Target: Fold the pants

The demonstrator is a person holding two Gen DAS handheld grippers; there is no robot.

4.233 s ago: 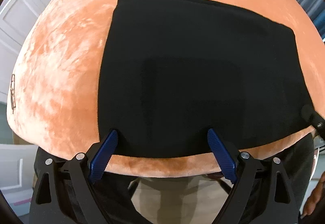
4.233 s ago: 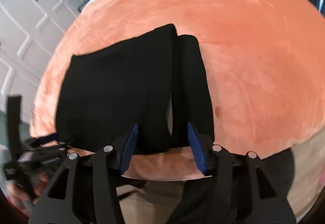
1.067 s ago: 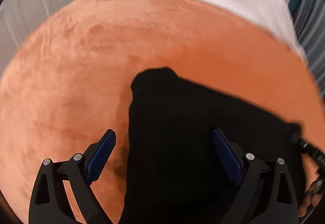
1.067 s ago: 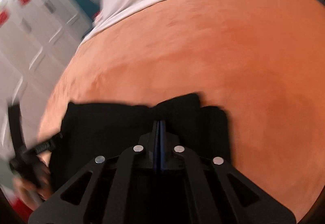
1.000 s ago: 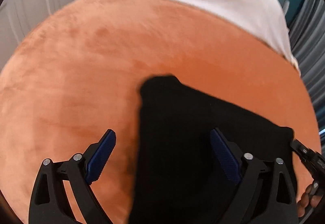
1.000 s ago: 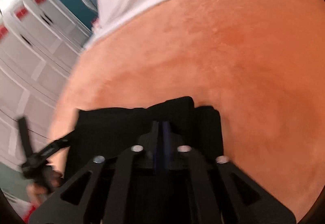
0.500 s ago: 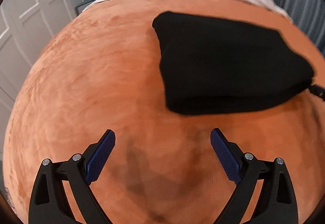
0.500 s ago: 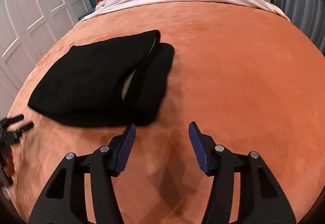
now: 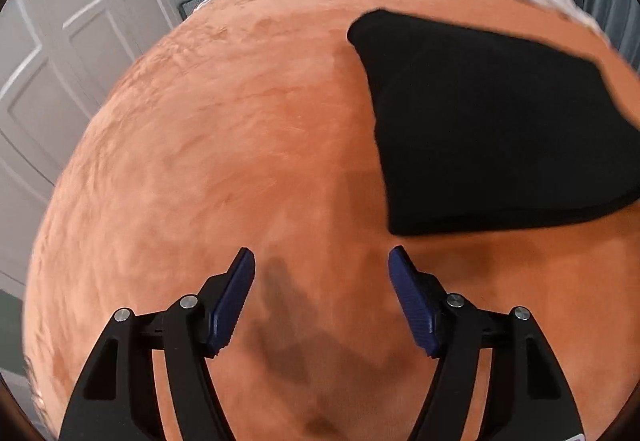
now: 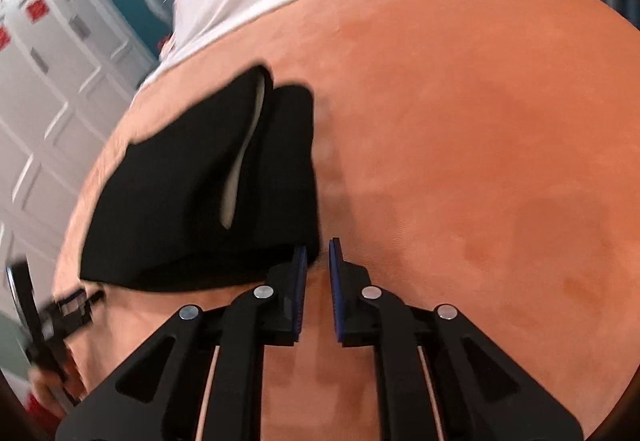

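Jaws closing, empty; pants [image 10: 192, 197] folded flat.

Black pants [image 10: 200, 193], folded into a compact stack, flat on orange bedspread [image 10: 460, 161]

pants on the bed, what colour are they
Black pants, with a pale lining strip showing; clearest in the right wrist view.

No text can be read; the red stickers [image 10: 37, 9] on the white cabinet doors [image 10: 60, 53] are blurred
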